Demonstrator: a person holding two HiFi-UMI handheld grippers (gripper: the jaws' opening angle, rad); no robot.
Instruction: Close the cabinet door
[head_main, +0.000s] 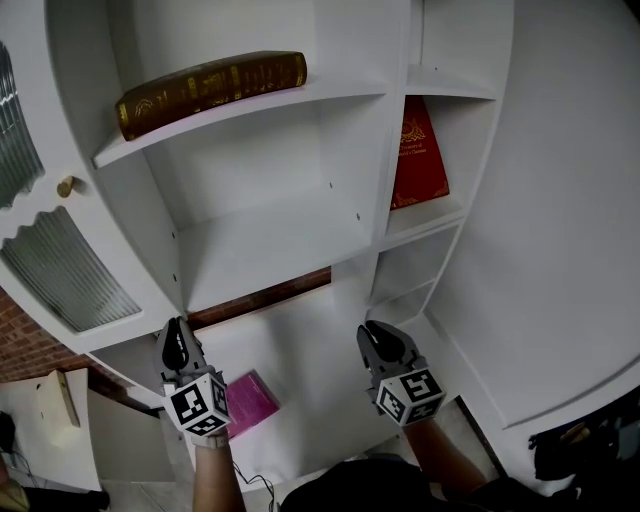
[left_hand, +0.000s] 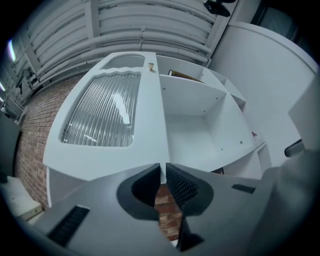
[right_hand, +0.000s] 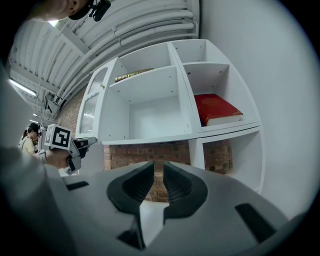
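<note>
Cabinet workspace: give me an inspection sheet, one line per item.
Surface: white cabinet shelves, middle compartment bare.
Job's things: cabinet door with ribbed glass, swung open.
Clutter: brown book on upper shelf; red book in right compartment; pink object below.
Grippers: left gripper seems to pinch the door's lower corner; right gripper slightly open, empty.
Cables: thin cable low in head view.
Surroundings: brick wall behind.
</note>
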